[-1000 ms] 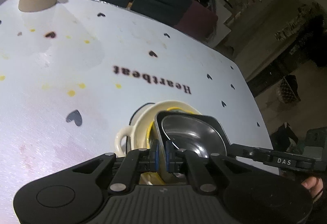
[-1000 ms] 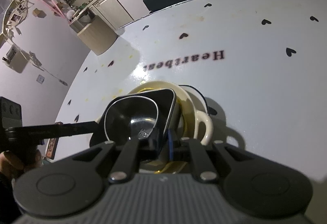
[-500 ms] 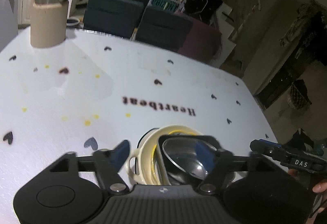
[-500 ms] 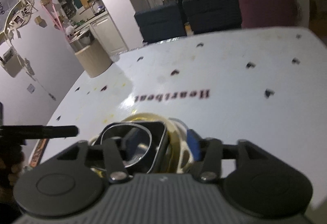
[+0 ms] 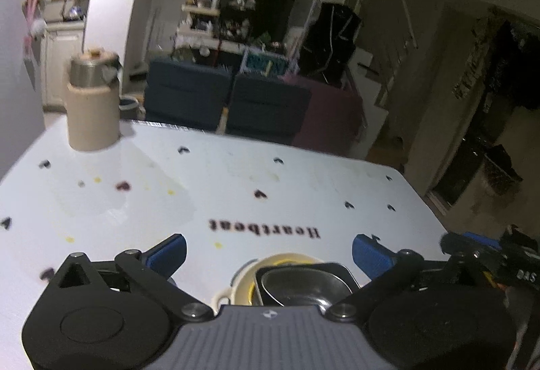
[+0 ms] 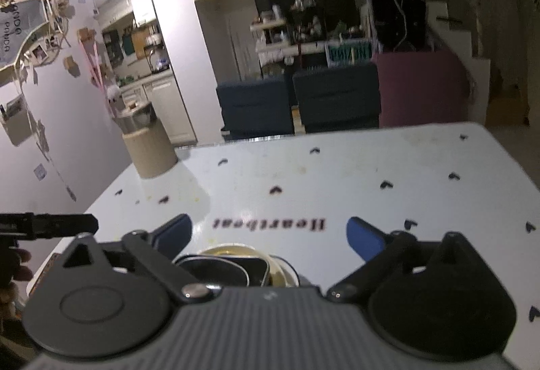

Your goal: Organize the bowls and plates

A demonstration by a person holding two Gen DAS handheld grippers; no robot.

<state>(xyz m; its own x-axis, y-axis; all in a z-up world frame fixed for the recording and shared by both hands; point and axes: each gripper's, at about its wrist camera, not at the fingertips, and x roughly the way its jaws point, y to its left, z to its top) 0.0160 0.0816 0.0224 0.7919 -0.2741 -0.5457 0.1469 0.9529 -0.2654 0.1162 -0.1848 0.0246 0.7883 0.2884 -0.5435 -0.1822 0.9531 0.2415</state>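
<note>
Steel bowl (image 5: 297,285), one, is sitting in one cream dish (image 5: 243,282) on the surface (image 5: 236,188) while I am opening both tongs, left (image 5: 268,253) and right (image 6: 270,235), each gripping nothing.

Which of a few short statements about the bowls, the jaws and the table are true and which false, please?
1. The dark square bowl sits inside the cream bowl. True.
2. The left gripper clamps the dark bowl's rim. False: its jaws are opening, wide apart, pads off the bowl.
3. The right gripper holds nothing. True; its jaws are opening too.
4. The beige canister lies on its side. False: it stands upright at the table's far corner.
5. The table is plain. False: it bears small hearts and the word Heartbeat.
</note>
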